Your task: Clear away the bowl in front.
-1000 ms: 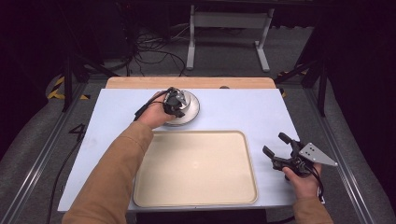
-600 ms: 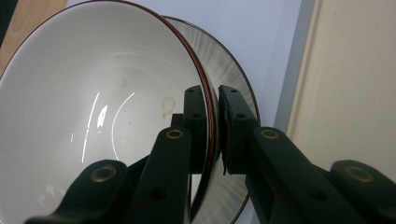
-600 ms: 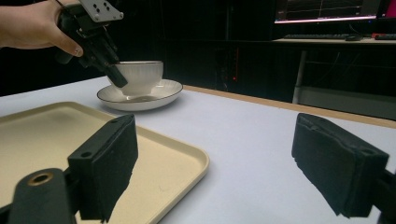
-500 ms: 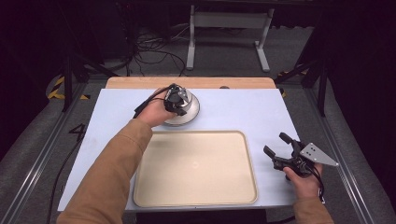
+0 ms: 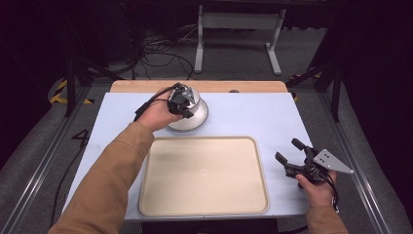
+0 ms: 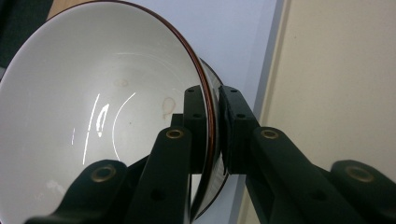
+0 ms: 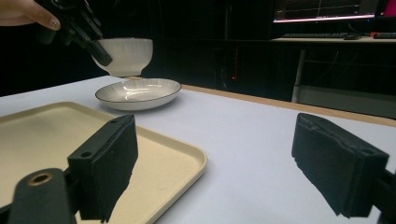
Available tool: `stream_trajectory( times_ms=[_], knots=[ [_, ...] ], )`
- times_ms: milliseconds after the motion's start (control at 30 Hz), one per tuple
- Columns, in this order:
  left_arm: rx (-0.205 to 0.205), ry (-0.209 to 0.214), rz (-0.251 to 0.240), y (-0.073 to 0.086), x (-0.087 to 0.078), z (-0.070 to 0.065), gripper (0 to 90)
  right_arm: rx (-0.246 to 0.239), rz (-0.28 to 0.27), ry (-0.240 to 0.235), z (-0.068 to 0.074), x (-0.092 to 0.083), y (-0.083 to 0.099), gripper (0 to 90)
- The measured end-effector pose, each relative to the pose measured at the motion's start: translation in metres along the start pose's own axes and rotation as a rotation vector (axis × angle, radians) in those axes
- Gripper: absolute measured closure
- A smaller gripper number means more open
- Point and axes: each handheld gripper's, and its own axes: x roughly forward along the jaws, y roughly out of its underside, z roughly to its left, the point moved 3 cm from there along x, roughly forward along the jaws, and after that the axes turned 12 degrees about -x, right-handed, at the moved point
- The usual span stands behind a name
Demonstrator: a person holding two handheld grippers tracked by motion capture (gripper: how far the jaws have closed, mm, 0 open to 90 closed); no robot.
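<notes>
Pale blue tabletop (image 5: 243,117), far left: left gripper (image 6: 212,121) clamps white ribbed bowl (image 6: 93,107) rim above shallow plate (image 7: 138,93); lift level. Right gripper (image 5: 292,157) jaws apart, idle.

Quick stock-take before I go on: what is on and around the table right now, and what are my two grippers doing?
Bowl: one, white with a dark rim, lifted above the plate, its wall pinched by the left gripper.
Plate: one, white with a dark rim, on the far left part of the table, under the bowl.
Tray: one, beige, at the near middle of the table, nothing on it.
Table: one, pale blue top with a wooden far edge.
Metal stand: one, grey, on the floor beyond the table.
Left gripper: black, shut on the bowl.
Right gripper: black, open, at the table's near right corner, holding nothing.
</notes>
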Motion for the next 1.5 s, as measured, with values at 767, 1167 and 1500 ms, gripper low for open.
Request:
stream_trajectory(
  times_ms=[767,1167,1500],
  knots=[
    [0.101,0.042,-0.021,-0.005,-0.042,-0.036,82.5,0.003,-0.007,0.006,-0.001,-0.003,-0.001,15.0],
    [0.19,0.086,-0.018,-0.004,-0.055,-0.069,82.5,-0.005,-0.004,0.007,-0.001,-0.002,-0.002,15.0],
    [0.245,0.104,-0.017,-0.007,-0.062,-0.092,82.5,-0.003,-0.006,0.009,-0.001,-0.003,-0.002,15.0]
  ],
)
